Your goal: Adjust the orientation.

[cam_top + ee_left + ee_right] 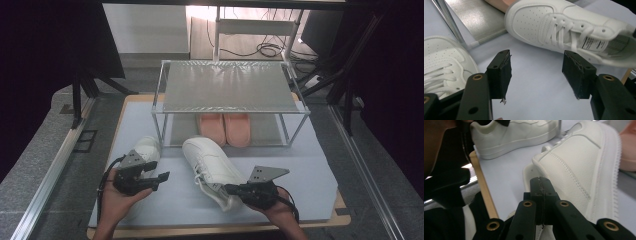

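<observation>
Right now the right gripper [234,190] has its jaws pressed together on the heel edge of the white sneaker [210,167] in the lower middle of the high view; the right gripper view shows the jaws meeting at the heel rim, so the pinch looks thin. The sneaker lies on the grey mat [300,175], its long axis running diagonally, toe toward the upper left by the metal rack [230,87], heel toward the lower right. The left gripper [152,176], at lower left, has its jaws spread with nothing between them, beside the second white sneaker [147,149].

Likely trouble: with so little heel material caught, the shoe could slip free or swing toe-down if lifted. Pushed forward carelessly, its toe could strike the rack's leg or bump the pink slippers [224,127] on the lower shelf.
</observation>
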`<state>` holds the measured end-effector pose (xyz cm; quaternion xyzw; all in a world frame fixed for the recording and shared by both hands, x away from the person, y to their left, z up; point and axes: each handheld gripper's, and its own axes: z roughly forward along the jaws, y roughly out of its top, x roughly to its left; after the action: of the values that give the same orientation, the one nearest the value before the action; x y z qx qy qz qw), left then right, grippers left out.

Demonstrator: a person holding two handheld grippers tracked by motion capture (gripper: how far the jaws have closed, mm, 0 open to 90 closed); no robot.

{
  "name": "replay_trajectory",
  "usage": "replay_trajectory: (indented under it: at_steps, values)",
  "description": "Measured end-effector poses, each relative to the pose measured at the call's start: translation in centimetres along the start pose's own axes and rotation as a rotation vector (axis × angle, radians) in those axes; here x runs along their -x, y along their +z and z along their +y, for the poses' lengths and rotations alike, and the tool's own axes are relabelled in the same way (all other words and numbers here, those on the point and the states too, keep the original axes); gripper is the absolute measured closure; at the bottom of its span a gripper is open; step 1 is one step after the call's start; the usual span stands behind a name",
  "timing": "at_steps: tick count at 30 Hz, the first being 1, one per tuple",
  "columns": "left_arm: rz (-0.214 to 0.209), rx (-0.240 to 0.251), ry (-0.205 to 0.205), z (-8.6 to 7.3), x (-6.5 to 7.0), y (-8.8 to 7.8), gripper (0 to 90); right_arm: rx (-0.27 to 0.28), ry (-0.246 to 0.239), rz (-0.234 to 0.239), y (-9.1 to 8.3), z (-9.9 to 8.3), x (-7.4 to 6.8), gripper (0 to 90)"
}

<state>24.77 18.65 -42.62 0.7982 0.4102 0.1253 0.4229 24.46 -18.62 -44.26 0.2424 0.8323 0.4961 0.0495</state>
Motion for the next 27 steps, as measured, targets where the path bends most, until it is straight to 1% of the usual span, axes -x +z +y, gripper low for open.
replay_trajectory:
  at_steps: [3, 5, 6, 8, 11, 12, 14, 15, 16, 17, 19, 22, 24, 25, 27]
  values:
    - [0.001, 0.001, -0.001, 0.0, 0.0, 0.0, 40.9, 0.018, 0.014, -0.03, -0.6, 0.0, 0.9, 90.0]
    - [0.001, 0.002, -0.003, 0.0, 0.0, 0.0, 40.9, 0.029, 0.023, -0.068, -0.9, -0.1, 1.6, 90.0]
    - [0.001, 0.003, -0.003, 0.0, 0.0, 0.0, 40.9, 0.034, 0.035, -0.076, -1.1, -0.2, 2.1, 90.0]
    - [0.002, 0.001, -0.003, 0.0, 0.0, 0.0, 40.9, 0.038, 0.072, -0.079, -1.1, -0.5, 3.5, 90.0]
    - [0.001, -0.001, -0.003, 0.0, 0.0, 0.1, 40.9, 0.048, 0.109, -0.073, -0.9, -1.2, 5.0, 90.0]
    - [0.001, 0.001, -0.005, 0.0, 0.0, 0.1, 40.9, 0.046, 0.118, -0.075, -1.0, -1.3, 5.4, 90.0]
    - [0.002, 0.0, -0.006, -0.1, -0.1, 0.1, 40.9, 0.024, 0.122, -0.108, -0.9, -1.6, 6.0, 90.0]
    - [0.002, 0.0, -0.007, -0.1, -0.1, 0.1, 40.9, 0.02, 0.125, -0.115, -0.9, -1.8, 6.2, 90.0]
    - [0.002, 0.001, -0.006, -0.1, -0.1, 0.1, 40.9, 0.029, 0.142, -0.105, -1.0, -2.0, 6.5, 90.0]
    - [0.002, 0.0, -0.006, -0.1, -0.1, 0.1, 40.9, 0.031, 0.144, -0.102, -1.0, -2.0, 6.6, 90.0]
    - [0.0, -0.001, -0.005, -0.1, 0.0, 0.2, 40.9, 0.033, 0.134, -0.103, -1.1, -2.0, 6.5, 90.0]
    - [0.0, -0.001, -0.005, -0.1, 0.0, 0.2, 40.9, 0.043, 0.127, -0.087, -1.4, -1.9, 6.4, 87.2]
    - [0.002, 0.001, -0.006, -0.1, -0.1, 0.1, 40.9, 0.06, 0.131, -0.077, -1.8, -1.8, 6.4, 86.3]
    - [0.002, 0.003, -0.006, -0.1, -0.1, 0.1, 40.9, 0.08, 0.144, -0.067, -2.1, -1.7, 6.5, 85.2]
    - [0.002, 0.002, -0.006, -0.1, -0.1, 0.1, 40.9, 0.097, 0.155, -0.069, -2.5, -1.8, 6.8, 84.6]
